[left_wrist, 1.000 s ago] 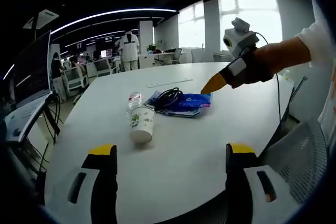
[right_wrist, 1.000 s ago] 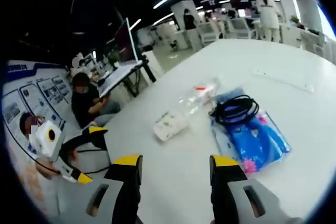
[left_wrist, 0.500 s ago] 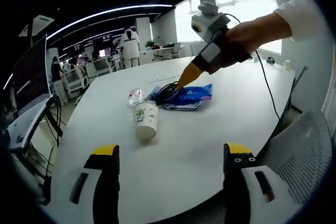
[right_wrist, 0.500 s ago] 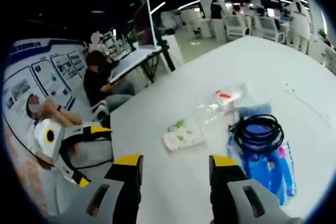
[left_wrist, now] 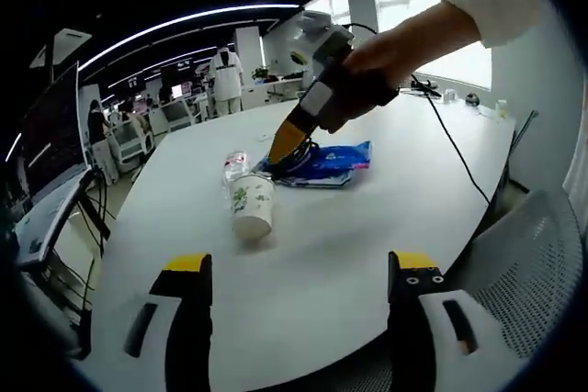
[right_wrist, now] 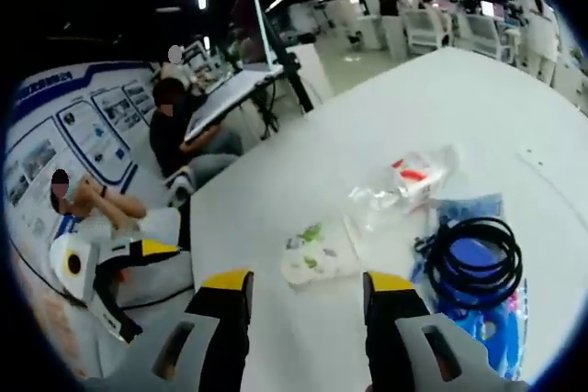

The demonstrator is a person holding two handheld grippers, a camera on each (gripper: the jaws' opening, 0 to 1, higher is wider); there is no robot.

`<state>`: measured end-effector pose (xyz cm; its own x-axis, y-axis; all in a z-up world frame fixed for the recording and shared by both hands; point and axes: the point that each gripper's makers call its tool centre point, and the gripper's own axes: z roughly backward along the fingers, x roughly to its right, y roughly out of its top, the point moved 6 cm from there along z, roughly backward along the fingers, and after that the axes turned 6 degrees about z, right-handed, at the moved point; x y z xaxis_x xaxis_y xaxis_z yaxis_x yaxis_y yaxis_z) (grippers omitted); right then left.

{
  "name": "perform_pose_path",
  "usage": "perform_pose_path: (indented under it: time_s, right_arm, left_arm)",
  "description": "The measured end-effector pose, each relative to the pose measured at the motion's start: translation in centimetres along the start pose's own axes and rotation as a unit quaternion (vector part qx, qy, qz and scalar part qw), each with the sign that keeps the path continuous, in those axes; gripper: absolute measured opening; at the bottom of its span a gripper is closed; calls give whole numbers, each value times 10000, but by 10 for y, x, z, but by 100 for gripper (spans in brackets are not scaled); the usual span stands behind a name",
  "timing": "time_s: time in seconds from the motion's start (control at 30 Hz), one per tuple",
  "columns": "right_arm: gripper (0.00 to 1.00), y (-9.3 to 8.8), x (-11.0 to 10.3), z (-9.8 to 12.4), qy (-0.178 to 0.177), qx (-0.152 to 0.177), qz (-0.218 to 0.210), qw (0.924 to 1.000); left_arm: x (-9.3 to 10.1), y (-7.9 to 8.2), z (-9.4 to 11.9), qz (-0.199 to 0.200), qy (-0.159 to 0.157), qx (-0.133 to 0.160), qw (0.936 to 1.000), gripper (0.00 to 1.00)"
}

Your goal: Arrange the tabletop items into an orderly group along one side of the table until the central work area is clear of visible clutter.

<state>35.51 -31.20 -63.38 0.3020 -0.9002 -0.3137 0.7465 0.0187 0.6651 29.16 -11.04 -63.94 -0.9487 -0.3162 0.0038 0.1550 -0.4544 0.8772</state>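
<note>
On the white round table [left_wrist: 367, 227] a paper cup [left_wrist: 251, 208] with a green print lies on its side. Behind it is a crushed clear plastic bottle [left_wrist: 235, 168]. To their right a coiled black cable [left_wrist: 299, 157] rests on a blue packet [left_wrist: 335, 161]. My right gripper [left_wrist: 287, 141], held in a hand, hovers with its orange tips just over the coil. My left gripper [left_wrist: 299, 263] is open and low at the near table edge. From the right gripper [right_wrist: 308, 282], open, I see the cup [right_wrist: 312, 254], bottle [right_wrist: 404, 185], coil [right_wrist: 473, 254], packet [right_wrist: 478, 210] and left gripper [right_wrist: 138, 259].
A grey mesh chair [left_wrist: 519, 305] stands at the table's near right edge. A thin black cord [left_wrist: 452, 149] trails from the right gripper across the table. Beyond the table are a tilted monitor [right_wrist: 262, 29], a seated person [right_wrist: 179, 130], a standing person [left_wrist: 226, 80] and office chairs [left_wrist: 129, 135].
My right gripper has swung left across the blue packet and now hangs over the cable coil, nearer the cup and bottle. The left gripper has barely moved.
</note>
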Motion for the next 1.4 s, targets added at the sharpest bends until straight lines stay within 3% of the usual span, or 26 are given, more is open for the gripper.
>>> perform_pose_path:
  time_s: [0.07, 0.13, 0.2, 0.23, 0.5, 0.77, 0.97, 1.07, 1.17, 1.27, 1.4]
  right_arm:
    - [48, 1, 3, -4, -6, -45, -70, 10000]
    - [49, 5, 4, -6, -20, 116, -392, 9992]
    - [50, 9, 6, -7, 61, 247, -520, 9983]
    - [50, 10, 8, -9, 39, 243, -547, 9982]
    - [54, 10, 19, -27, 68, 133, -479, 9987]
    - [69, 6, 25, -46, 183, 8, -403, 9990]
    - [61, -1, 19, -57, 375, -387, 42, 9985]
    - [52, -1, 19, -60, 548, -420, 38, 9976]
    - [45, -7, 18, -61, 492, -552, 299, 9968]
    - [39, -9, 16, -61, 573, -466, 168, 9971]
    - [19, -11, 11, -58, 716, -263, -4, 9971]
  left_arm:
    - [0, 0, 0, -1, -11, -17, 10000, 78]
    - [0, -1, -1, -38, -3, -49, 10000, 76]
    - [-2, -8, -1, -229, 87, -338, 9991, 74]
    - [-1, -8, -2, -215, 72, -295, 9993, 73]
    - [-4, -7, -1, -214, 117, -281, 9993, 71]
    - [-5, -12, -2, -286, 154, -449, 9985, 67]
    - [-4, -13, -3, -293, 154, -498, 9982, 64]
    - [-4, -14, -3, -308, 159, -548, 9979, 63]
    - [-3, -16, -4, -343, 141, -612, 9974, 61]
    - [-3, -17, -4, -381, 141, -651, 9971, 60]
    - [-2, -18, -3, -388, 139, -679, 9968, 60]
